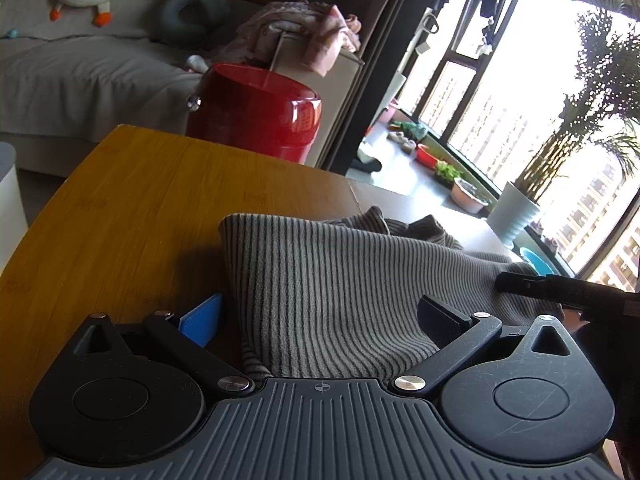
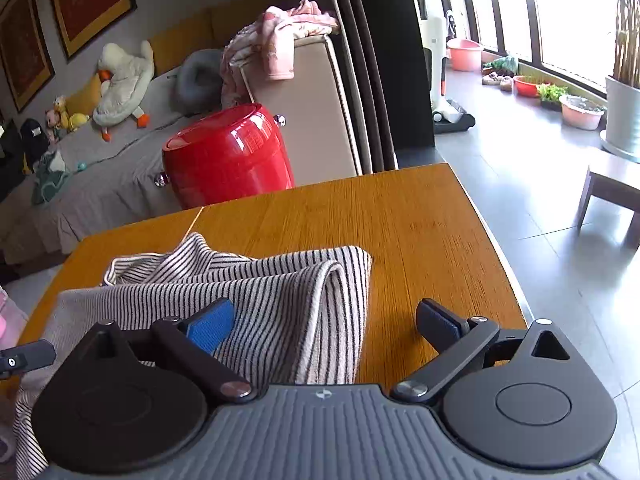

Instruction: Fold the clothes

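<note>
Garment: one striped knit top [image 2: 256,304], partly folded and bunched, lying on the wooden table [image 2: 400,232], toward the side nearer the sofa in the right wrist view. One folded edge forms a rounded ridge near its middle.

Left gripper [image 1: 320,320]: fingers spread wide. Striped cloth fills the gap between them and runs right up to the gripper body; the blue pad [image 1: 202,318] sits off the cloth's edge over bare wood, the dark pad over the fabric. Not pinching anything.

Right gripper [image 2: 324,324]: also spread wide. Its blue pad [image 2: 210,326] is over the stripes, the other pad over bare table. Nothing clamped. In the left wrist view, the dark tip of the right gripper's finger lies across the cloth's far edge.

Containers:
- 1 red barrel-shaped bin [image 2: 228,156] between table and sofa, lid on, contents hidden.
- 1 pink basin [image 2: 464,54] on the floor by the window, inside not visible.
- 1 red bowl [image 2: 526,85] and 1 pale bowl [image 2: 582,111] near the window; contents unclear.
- 1 white pot [image 2: 622,114] holding a tall plant.

Other counts: 1 sofa [image 2: 100,176], 1 white duck plush [image 2: 124,84], 1 grey neck pillow [image 2: 198,76], 1 pink garment [image 2: 280,36] draped over the sofa arm, 3 framed pictures partly visible on the wall.
</note>
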Tool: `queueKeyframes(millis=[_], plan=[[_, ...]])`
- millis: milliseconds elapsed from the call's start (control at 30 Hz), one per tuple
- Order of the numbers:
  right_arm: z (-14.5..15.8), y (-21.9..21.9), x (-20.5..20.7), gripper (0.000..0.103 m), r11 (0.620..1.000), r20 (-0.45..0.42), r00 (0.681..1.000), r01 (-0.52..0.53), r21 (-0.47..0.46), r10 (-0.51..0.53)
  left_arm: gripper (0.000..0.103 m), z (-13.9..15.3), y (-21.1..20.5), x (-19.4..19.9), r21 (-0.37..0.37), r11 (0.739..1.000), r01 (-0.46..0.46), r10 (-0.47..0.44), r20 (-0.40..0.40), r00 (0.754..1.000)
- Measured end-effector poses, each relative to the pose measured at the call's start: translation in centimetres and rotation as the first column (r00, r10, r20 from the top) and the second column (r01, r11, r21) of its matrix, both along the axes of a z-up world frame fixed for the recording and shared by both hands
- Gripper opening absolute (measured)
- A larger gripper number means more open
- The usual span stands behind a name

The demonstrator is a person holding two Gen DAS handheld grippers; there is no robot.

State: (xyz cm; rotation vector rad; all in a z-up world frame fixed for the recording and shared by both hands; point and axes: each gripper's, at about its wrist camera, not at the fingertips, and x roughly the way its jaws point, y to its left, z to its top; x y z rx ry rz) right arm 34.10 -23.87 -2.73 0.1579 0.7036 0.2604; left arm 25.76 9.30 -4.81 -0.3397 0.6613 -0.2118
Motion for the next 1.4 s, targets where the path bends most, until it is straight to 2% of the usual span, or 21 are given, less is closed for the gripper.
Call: queueKeyframes(millis=[133, 200, 233, 300, 400, 533, 567, 600, 633, 667, 700, 800, 900, 967, 1033, 1167, 1267, 1400], plan=[[-0.6, -1.1, 0.7, 0.099, 0.998, -0.037, 0.999, -0.017, 0.056, 0.020, 0.103, 0.4, 2.7, 1.3, -0.122, 0.988, -0.098, 0.094, -0.039, 0.995], [-0.5, -1.3, 1.1, 0.092, 0.997, -0.044, 0.998, -0.043, 0.065, 0.046, 0.103, 0.3, 3.4, 2.4, -0.172, 0.982, -0.074, 0.062, -0.075, 0.995], [-0.4, -1.4, 1.4, 0.089, 0.996, -0.046, 0.997, -0.062, 0.065, 0.065, 0.103, 0.4, 3.4, 3.0, -0.171, 0.984, -0.058, 0.043, -0.090, 0.995], [-0.4, -1.3, 1.8, 0.086, 0.994, -0.048, 0.993, -0.102, 0.050, 0.104, 0.103, 0.7, 2.9, 4.2, -0.137, 0.990, -0.023, 0.008, -0.115, 0.993], [-0.3, -0.7, 2.6, 0.086, 0.988, -0.046, 0.987, -0.154, 0.032, 0.155, 0.100, 0.9, 1.6, 5.2, -0.080, 0.997, 0.015, -0.025, -0.127, 0.992], [-0.4, 0.3, 4.1, 0.086, 0.978, -0.035, 0.978, -0.205, 0.040, 0.207, 0.096, 0.7, 0.2, 6.6, 0.010, 0.997, 0.073, -0.072, -0.095, 0.993], [-0.3, 0.4, 4.3, 0.080, 0.977, -0.035, 0.977, -0.210, 0.047, 0.212, 0.096, 0.7, 0.0, 6.8, 0.023, 0.997, 0.080, -0.077, -0.088, 0.993], [-0.3, 0.5, 4.4, 0.061, 0.975, -0.035, 0.975, -0.216, 0.055, 0.218, 0.091, 0.7, 0.0, 7.0, 0.032, 0.996, 0.083, -0.080, -0.084, 0.993], [-0.3, 0.6, 4.5, 0.049, 0.972, -0.042, 0.973, -0.223, 0.074, 0.226, 0.087, 0.7, -0.1, 7.1, 0.045, 0.996, 0.083, -0.079, -0.081, 0.994], [-0.3, 0.6, 4.6, 0.038, 0.968, -0.051, 0.970, -0.231, 0.098, 0.236, 0.075, 0.7, -0.1, 7.2, 0.061, 0.995, 0.082, -0.077, -0.077, 0.994], [-0.3, 0.7, 4.7, 0.035, 0.967, -0.053, 0.970, -0.229, 0.108, 0.236, 0.061, 0.7, -0.1, 7.2, 0.077, 0.994, 0.081, -0.076, -0.073, 0.994], [0.4, 1.6, 5.5, 0.029, 0.973, -0.035, 0.974, -0.220, 0.072, 0.222, 0.043, 0.7, -0.4, 7.9, 0.094, 0.992, 0.085, -0.079, -0.060, 0.995], [3.4, 1.9, 5.1, 0.027, 0.971, 0.044, 0.973, -0.229, 0.068, 0.226, 0.031, 2.4, -0.8, 8.6, 0.117, 0.990, 0.074, -0.072, -0.020, 0.997], [6.6, 1.8, 2.2, 0.027, 0.961, 0.146, 0.953, -0.275, 0.038, 0.267, 0.026, 4.8, -0.7, 7.2, 0.123, 0.989, 0.084, -0.090, 0.047, 0.995], [9.3, 1.7, -1.6, 0.027, 0.950, 0.232, 0.923, -0.311, -0.020, 0.307, 0.025, 7.2, -0.6, 4.2, 0.149, 0.983, 0.110, -0.129, 0.124, 0.984], [11.4, 1.5, -9.9, 0.027, 0.926, 0.294, 0.878, -0.356, -0.128, 0.378, 0.025, 9.8, -0.2, -2.8, 0.187, 0.972, 0.144, -0.185, 0.221, 0.958], [10.6, 1.8, -16.3, 0.027, 0.895, 0.285, 0.853, -0.382, -0.231, 0.437, 0.025, 9.1, 0.4, -7.7, 0.189, 0.970, 0.155, -0.195, 0.216, 0.957], [7.1, 2.8, -22.4, 0.027, 0.828, 0.208, 0.835, -0.410, -0.383, 0.509, 0.025, 6.9, 1.6, -12.9, 0.175, 0.971, 0.164, -0.193, 0.165, 0.967]])
